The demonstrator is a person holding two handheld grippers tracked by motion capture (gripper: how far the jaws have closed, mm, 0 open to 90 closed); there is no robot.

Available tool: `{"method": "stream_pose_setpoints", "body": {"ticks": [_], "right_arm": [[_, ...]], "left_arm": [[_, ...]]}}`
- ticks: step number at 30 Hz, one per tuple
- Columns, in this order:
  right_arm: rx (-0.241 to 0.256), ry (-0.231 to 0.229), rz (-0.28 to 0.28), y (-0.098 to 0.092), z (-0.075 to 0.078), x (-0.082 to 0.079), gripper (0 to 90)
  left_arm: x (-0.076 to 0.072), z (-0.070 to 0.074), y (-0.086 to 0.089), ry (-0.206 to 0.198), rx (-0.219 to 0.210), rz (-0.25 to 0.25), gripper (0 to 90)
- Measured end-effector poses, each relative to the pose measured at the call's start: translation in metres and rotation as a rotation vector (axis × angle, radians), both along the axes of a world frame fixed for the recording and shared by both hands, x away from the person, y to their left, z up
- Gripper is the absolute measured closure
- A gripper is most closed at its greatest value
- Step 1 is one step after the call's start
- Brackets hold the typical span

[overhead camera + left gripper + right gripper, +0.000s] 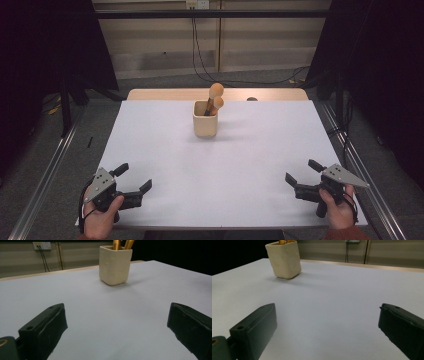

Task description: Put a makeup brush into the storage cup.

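Jaws of both the left gripper (135,178) and right gripper (299,172) stood wide apart near the table's front corners. Far centre sat the cream square holder (205,119) with two round-headed wooden sticks (216,97); reaching high for one stick's head seemed wisest.

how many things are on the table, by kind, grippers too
cream holder: 1
wooden round-headed sticks in the holder: 2
grippers, left gripper and right gripper, both open: 2
total: 5
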State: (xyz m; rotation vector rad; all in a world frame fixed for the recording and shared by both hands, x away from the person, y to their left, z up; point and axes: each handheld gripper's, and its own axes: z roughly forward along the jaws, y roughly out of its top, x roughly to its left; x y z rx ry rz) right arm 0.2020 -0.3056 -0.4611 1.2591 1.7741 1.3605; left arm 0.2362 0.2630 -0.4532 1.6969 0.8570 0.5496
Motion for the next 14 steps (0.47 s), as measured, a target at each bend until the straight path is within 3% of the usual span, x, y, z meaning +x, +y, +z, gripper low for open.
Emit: {"method": "stream_pose_setpoints", "body": {"ticks": [6, 14], "right_arm": [[0.010, 0.002, -0.018, -0.0028, -0.0009, -0.0008, 1.5], [0.003, 0.004, -0.003, 0.0003, -0.0022, 0.0010, 1.0]], "left_arm": [[0.0005, 0.0000, 0.0015, 0.005, -0.006, 0.010, 2.1], [0.0018, -0.0005, 0.0016, 0.014, -0.003, 0.020, 2.2]]}}
